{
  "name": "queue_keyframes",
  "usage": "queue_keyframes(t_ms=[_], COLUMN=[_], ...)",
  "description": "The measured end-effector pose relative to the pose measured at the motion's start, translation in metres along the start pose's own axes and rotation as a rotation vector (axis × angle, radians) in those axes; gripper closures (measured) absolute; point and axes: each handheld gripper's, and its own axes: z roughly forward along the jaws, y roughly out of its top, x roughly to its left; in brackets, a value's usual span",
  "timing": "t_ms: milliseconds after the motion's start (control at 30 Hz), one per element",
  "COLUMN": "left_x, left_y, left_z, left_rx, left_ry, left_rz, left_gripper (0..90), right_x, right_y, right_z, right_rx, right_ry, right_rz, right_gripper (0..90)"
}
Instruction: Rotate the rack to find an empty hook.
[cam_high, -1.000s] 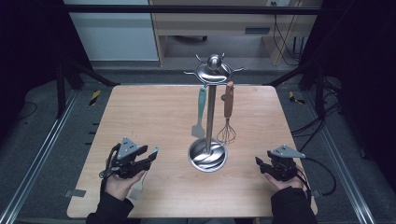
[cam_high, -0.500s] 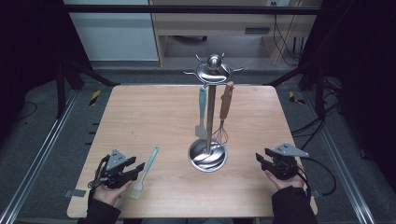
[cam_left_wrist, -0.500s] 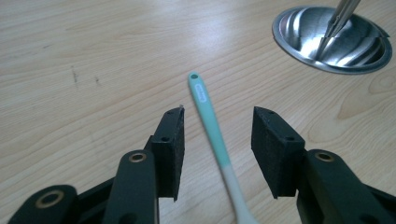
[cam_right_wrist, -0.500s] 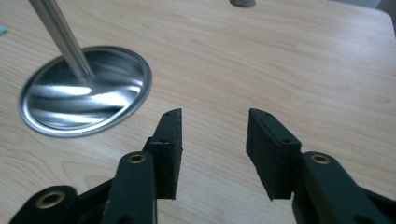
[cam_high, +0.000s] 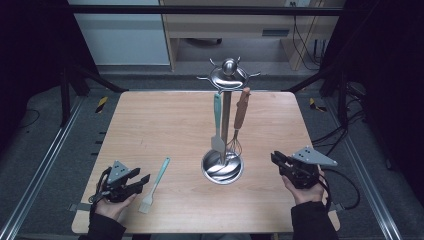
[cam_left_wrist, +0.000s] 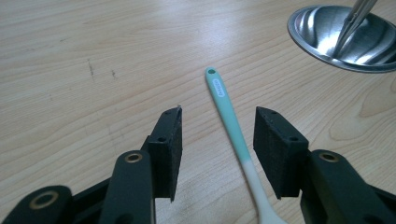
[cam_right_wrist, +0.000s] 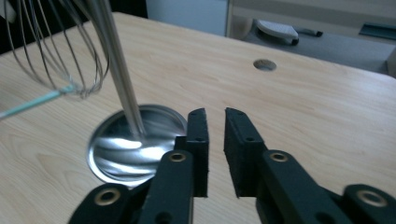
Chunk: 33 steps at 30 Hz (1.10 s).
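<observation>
A utensil with a teal handle and a pale head (cam_high: 156, 182) lies flat on the wooden table near its front left. My left gripper (cam_high: 141, 181) is low over it and open. In the left gripper view its handle (cam_left_wrist: 229, 121) runs between the two pads (cam_left_wrist: 170, 140) and touches neither. A steel stand (cam_high: 222, 165) at mid-table carries a hanging teal spatula (cam_high: 217, 120) and a brown-handled whisk (cam_high: 240, 115). My right gripper (cam_high: 276, 159) hovers right of the stand's base. Its jaws (cam_right_wrist: 215, 116) have just been closing and now leave only a slit, with nothing between them.
The stand's round base (cam_right_wrist: 126, 149) and pole rise just left of my right jaws, with the whisk wires (cam_right_wrist: 56, 51) hanging above. The base rim (cam_left_wrist: 336, 37) lies ahead and right of the left gripper. A small hole (cam_right_wrist: 265, 64) marks the tabletop farther off.
My left gripper moved down and toward the front left edge, and the teal-handled utensil now rests on the table between its jaws. My right gripper has lifted a little.
</observation>
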Motion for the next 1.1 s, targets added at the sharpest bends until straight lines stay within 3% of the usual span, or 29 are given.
queue_keyframes(t_ms=[167, 500, 1100], left_x=[0.004, 0.007, 0.011], left_y=[-0.001, 0.0, -0.001], left_z=[0.0, 0.001, 0.005], left_rx=[0.01, 0.026, 0.082], left_ry=[0.0, 0.028, 0.038], left_rz=[-0.022, -0.054, -0.085], left_gripper=[51.3, 50.1, 49.0], right_x=[0.009, 0.025, 0.037], right_y=[0.021, 0.064, 0.11], right_z=[-0.01, -0.018, -0.026], right_rx=[-0.059, -0.157, -0.262], right_ry=[0.027, 0.058, 0.076], right_rz=[-0.007, -0.039, -0.025], right_gripper=[89.9, 90.0, 90.0])
